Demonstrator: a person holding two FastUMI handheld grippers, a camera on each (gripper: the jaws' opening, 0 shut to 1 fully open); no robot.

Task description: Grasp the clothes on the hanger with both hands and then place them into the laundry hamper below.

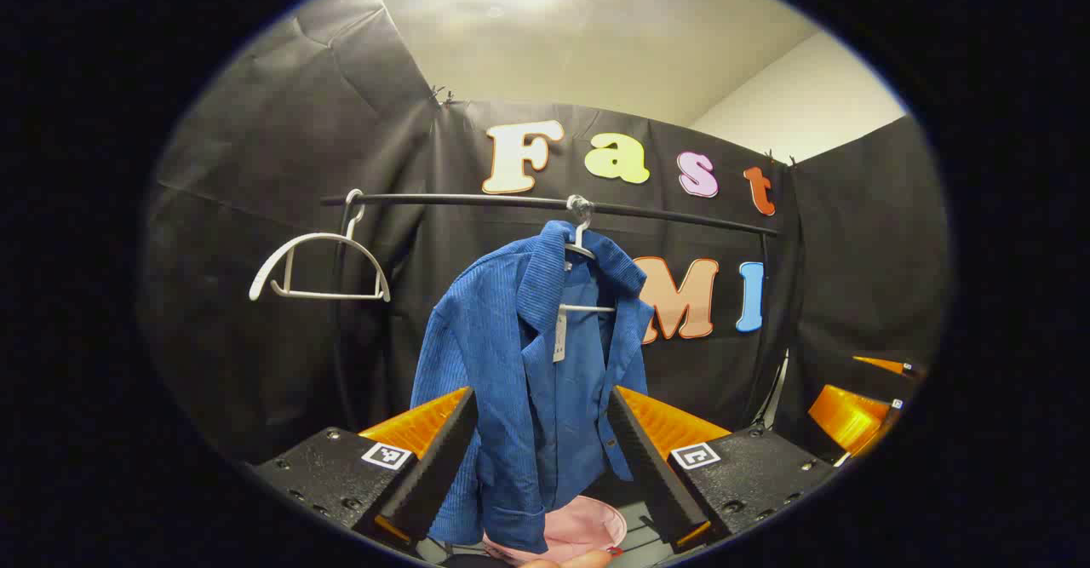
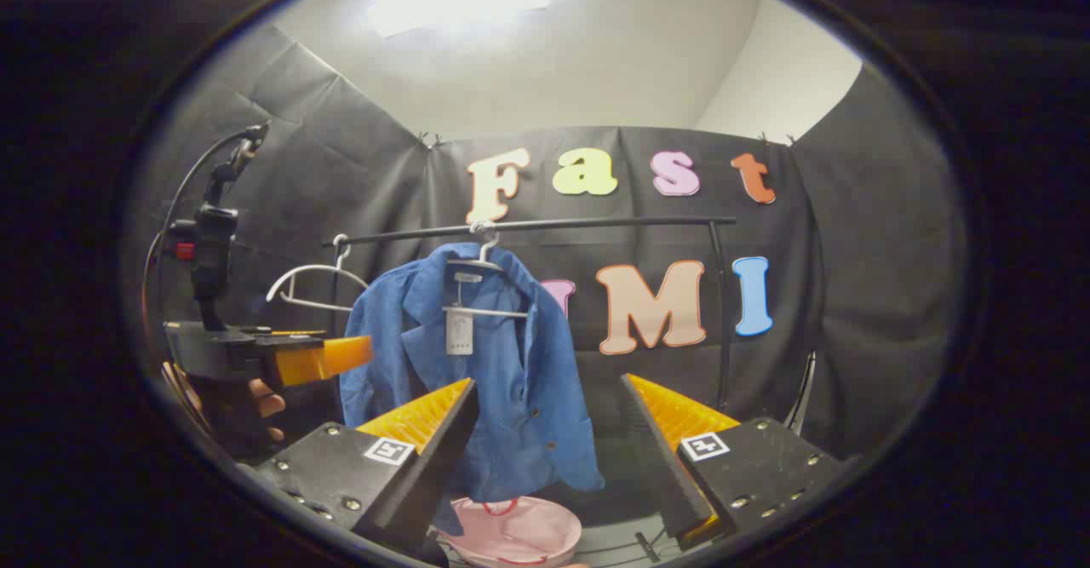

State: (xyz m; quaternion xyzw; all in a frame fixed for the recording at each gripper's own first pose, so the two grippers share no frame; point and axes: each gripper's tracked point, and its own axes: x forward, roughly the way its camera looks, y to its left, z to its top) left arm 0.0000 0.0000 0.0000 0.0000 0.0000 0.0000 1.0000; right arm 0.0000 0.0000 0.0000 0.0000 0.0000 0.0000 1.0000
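Blue corduroy-like fabric marks the jacket [image 1: 528, 372], which hangs on a white hanger [image 1: 582, 249] hooked over a black horizontal rail [image 1: 673, 213] in front of the black cloth wall. In the left gripper view the left hand-held gripper [image 1: 541, 440] is released, its two black fingers with orange backs spread wide, and the jacket's lower half shows between them, farther off and not pinched by either finger. A second white hanger [image 1: 319, 266], bare, hangs from the same rail toward the left end, well apart from the jacket. Below the jacket's hem sits the pink laundry hamper [image 1: 579, 527], its rim partly hidden by the cloth. Orange parts of the other hand-held tool show at the right edge of that view. In the right gripper view the right hand-held gripper [image 2: 545, 440] is likewise released, fingers wide apart, with the jacket [image 2: 477, 381] hanging beyond and toward its left finger, untouched. The hanger [image 2: 481, 253] and rail [image 2: 596, 224] show above, the bare hanger [image 2: 311, 283] beside the jacket on the left, and the pink hamper [image 2: 511, 530] directly under the jacket. At the left of this view the left hand-held gripper [image 2: 328, 357] appears, held by a hand [image 2: 260, 402], with a black camera mount rising above it.
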